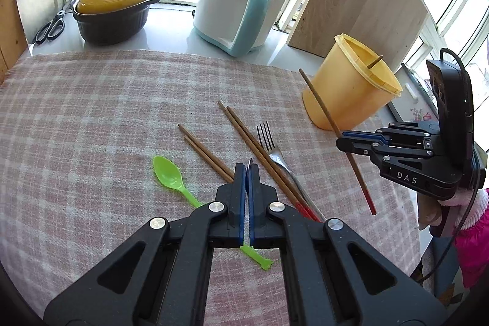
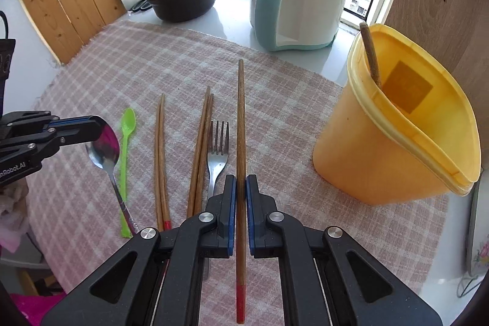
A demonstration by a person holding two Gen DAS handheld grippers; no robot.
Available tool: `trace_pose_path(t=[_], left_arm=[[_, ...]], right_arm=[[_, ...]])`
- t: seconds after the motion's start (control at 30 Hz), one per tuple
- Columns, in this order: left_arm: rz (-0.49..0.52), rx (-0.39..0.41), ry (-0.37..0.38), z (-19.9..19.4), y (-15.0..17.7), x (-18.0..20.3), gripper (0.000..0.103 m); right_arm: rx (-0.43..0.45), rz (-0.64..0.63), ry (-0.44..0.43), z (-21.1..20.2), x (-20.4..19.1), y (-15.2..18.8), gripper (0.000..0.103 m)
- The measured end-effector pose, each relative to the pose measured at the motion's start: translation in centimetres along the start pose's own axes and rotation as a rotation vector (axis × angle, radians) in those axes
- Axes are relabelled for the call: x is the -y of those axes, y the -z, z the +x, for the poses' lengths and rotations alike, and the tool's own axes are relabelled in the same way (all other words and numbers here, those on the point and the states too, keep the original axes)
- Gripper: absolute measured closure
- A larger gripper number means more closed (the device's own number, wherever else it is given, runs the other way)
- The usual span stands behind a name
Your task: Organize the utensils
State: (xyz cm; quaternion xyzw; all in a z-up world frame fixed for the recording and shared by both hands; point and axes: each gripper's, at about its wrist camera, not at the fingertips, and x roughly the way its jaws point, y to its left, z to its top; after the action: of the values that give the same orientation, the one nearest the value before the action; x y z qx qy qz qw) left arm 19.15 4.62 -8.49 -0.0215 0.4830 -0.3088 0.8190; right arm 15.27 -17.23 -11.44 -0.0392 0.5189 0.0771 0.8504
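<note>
A: Utensils lie loose on the checked cloth of the table (image 2: 290, 87): green spoon (image 2: 126, 124), fork (image 2: 217, 148), two chopstick pairs (image 2: 160, 155). One chopstick already stands in the yellow cup (image 2: 382, 142).

B: The right gripper (image 2: 240, 182) has its jaws closed on a single chopstick (image 2: 240, 112), lifted clear beside the cup.

A: And the left gripper (image 1: 247, 173) is clamped shut on a metal spoon (image 2: 104, 145), held by the bowl.

B: Risky! That long chopstick could pivot in the jaws and clip the cup's rim, tipping it.

A: The slick spoon could slip too.
</note>
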Motion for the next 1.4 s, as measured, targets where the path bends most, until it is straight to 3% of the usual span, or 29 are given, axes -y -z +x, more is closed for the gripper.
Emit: trace_pose_path(t=[0.27, 0.77, 1.13, 1.4], left_arm=[[0.038, 0.070, -0.052, -2.4, 0.6, 3.1, 0.103], [0.068, 0.222, -0.036, -7.4, -2.1, 8.7, 0.103], [0.091, 0.292, -0.005, -7.1, -5.7, 12.9, 0.103], [0.102, 0.319, -0.006, -5.3, -9.2, 15.7, 0.103]], right_arm=[[0.074, 0.000, -0.016, -3.9, 0.7, 1.4, 0.098], [0.208, 0.014, -0.029, -11.2, 4.4, 3.0, 0.098], [0.258, 0.031, 0.003, -14.2, 8.9, 3.1, 0.098], [0.299, 0.046, 0.023, -15.7, 12.4, 1.2, 0.098]])
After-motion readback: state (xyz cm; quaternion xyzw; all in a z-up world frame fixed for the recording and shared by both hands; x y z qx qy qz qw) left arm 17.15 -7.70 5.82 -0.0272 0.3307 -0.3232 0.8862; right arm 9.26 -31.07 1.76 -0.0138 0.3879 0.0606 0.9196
